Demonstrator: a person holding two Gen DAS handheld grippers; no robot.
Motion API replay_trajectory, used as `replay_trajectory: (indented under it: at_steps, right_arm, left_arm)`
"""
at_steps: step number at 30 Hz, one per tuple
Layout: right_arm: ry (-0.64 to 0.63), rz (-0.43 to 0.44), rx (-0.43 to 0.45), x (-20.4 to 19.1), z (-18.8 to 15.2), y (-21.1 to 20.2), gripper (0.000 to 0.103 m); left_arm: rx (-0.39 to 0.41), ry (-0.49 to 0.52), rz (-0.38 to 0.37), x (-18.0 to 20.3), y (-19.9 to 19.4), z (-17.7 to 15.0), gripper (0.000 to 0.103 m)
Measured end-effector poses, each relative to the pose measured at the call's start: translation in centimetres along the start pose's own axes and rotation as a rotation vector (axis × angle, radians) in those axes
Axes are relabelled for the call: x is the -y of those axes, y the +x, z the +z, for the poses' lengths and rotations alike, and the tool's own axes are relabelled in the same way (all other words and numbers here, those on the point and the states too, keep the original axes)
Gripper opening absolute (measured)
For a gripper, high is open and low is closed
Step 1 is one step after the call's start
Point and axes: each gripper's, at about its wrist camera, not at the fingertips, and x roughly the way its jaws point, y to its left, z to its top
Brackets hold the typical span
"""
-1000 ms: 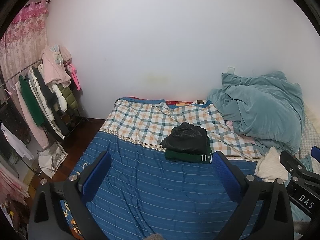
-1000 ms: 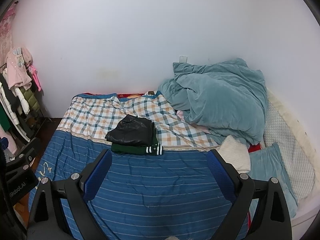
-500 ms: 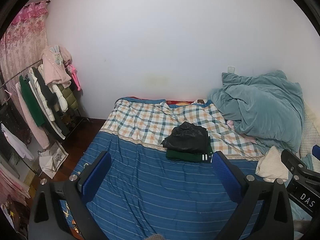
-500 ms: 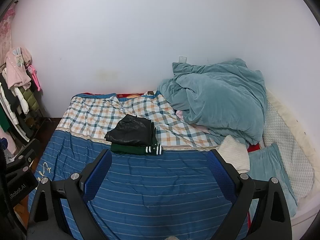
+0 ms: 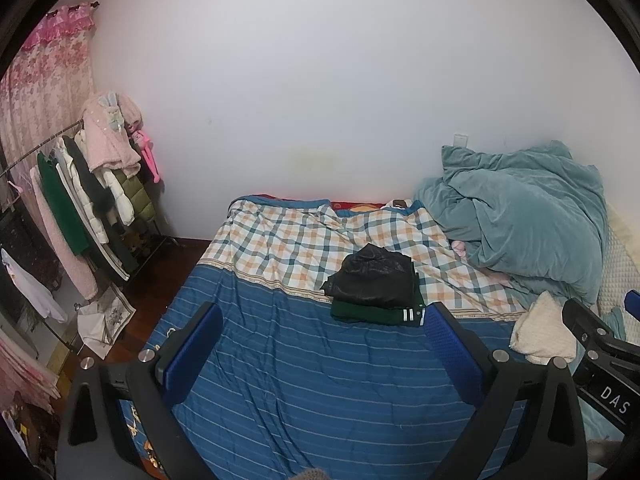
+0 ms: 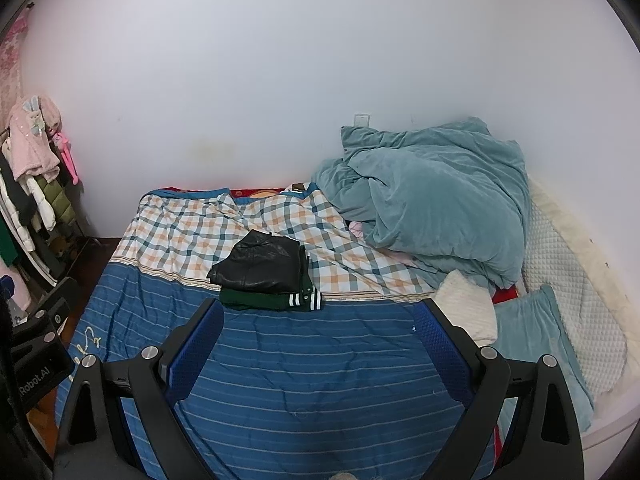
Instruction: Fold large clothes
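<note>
A folded black leather garment (image 5: 374, 278) lies on top of a folded dark green garment with white stripes (image 5: 378, 314), stacked in the middle of the bed. The same stack shows in the right wrist view, black piece (image 6: 260, 266) over green piece (image 6: 272, 300). My left gripper (image 5: 320, 344) is open and empty, held above the blue striped sheet (image 5: 304, 380) in front of the stack. My right gripper (image 6: 318, 342) is open and empty, also short of the stack. Each gripper's body shows at the edge of the other's view.
A crumpled teal duvet (image 6: 432, 196) lies at the bed's back right, with a cream cloth (image 6: 468, 308), a teal pillow (image 6: 536, 340) and a white quilted pad (image 6: 568, 280). A clothes rack (image 5: 88, 200) stands left of the bed. The far half has a plaid cover (image 5: 304, 240).
Both views have drifted very slightly; the grippers stay open and the folded stack has not moved.
</note>
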Motion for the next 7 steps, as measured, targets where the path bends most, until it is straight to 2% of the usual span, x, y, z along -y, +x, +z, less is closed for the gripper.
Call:
replay_trajectory:
  at_steps: [7]
  right_arm:
    - [0.001, -0.002, -0.001, -0.04, -0.28, -0.30, 0.097]
  left_arm:
    - [0.003, -0.002, -0.008, 0.36, 0.04, 0.09, 0.103]
